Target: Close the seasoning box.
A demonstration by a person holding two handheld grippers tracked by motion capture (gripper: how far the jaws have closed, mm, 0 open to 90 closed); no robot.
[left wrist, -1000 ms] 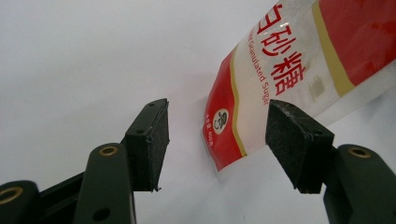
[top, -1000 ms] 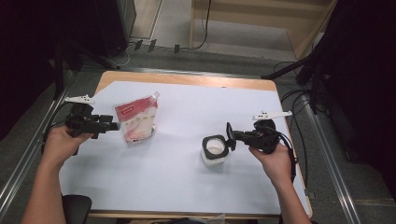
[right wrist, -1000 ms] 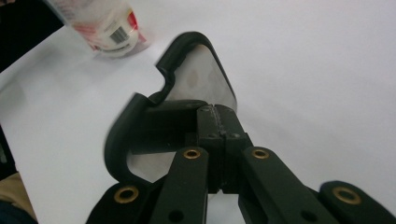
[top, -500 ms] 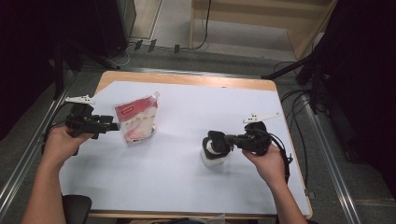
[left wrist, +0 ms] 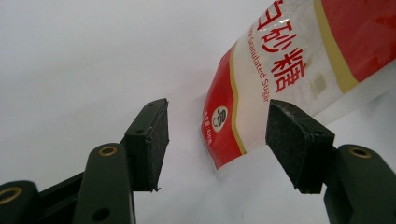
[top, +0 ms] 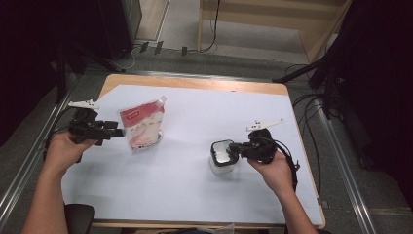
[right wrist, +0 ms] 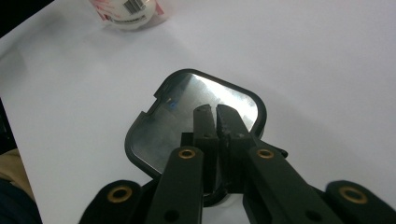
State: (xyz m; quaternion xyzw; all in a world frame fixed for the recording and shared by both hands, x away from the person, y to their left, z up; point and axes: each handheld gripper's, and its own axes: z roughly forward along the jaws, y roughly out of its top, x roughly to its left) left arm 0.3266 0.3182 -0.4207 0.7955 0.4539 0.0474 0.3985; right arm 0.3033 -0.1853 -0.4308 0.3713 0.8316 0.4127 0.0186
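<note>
Item one, the sugar pouch [top: 141,127]: a red and white stand-up bag on the white table cover [top: 195,195], our landmark for all that follows. Legible on it in the left gripper view are red Chinese characters, the words "Granulated Sugar" and a small round emblem with a figure's head. Item two, the left gripper [top: 118,132]: just left of the pouch, jaws released and standing apart, the pouch's lower corner ahead of them and untouched; we see it where it was a second ago. Item three, the lidded jar [top: 224,157]: a small clear container with a dark-rimmed, mirror-like lid, well to the right of the pouch and nearer us. Item four, the right gripper [top: 233,153]: a second ago it lay right of the jar; now it has come over the lid, its jaws nearly clenched together with nothing visibly between them, having just parted slightly. We judge the lid is being worked, likely towards opening the jar for the sugar.
</note>
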